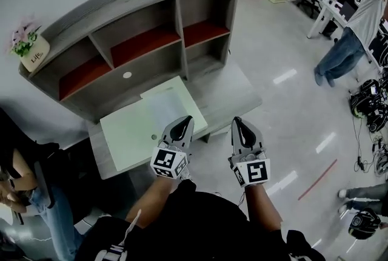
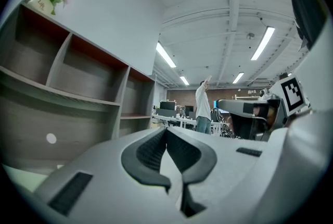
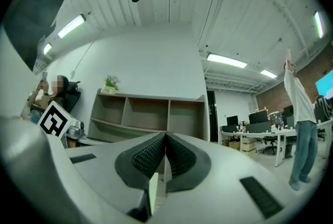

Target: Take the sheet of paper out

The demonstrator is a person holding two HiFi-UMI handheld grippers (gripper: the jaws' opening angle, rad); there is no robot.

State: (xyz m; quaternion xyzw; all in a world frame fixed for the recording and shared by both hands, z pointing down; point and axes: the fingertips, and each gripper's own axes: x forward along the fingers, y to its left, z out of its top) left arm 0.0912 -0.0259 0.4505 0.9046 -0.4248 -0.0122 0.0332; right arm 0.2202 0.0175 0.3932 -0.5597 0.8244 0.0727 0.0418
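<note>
You are at the approach step; the sheet is not yet gripped. The sheet of paper (image 1: pixel 165 105) lies flat on the pale green mat (image 1: pixel 130 132), toward the mat's far right corner, on the grey worktop (image 1: pixel 239 93) in front of the shelf unit (image 1: pixel 145 11). I cannot tell if the sheet is tucked under something or only rests on top of the mat.

Your left tongs (image 1: pixel 183 125) are shut, the ribbed pads meeting at the tip with nothing between them. They hover over the near edge of the mat, just beside the sheet's near side. Your right tongs (image 1: pixel 237 125) are also shut and empty. They are off the mat, above the worktop's right part, apart from the sheet.

Both forearms reach forward side by side from your body. The tongs point away from you toward the shelf unit, about level, with the marker cubes facing up.

For the next move, I judge that you must open one pair of tongs. Then lower it to an edge or corner of the sheet and close only on the paper, not on the mat. The left pair is nearer. The other pair can press down the mat so that it does not slide along.
</note>
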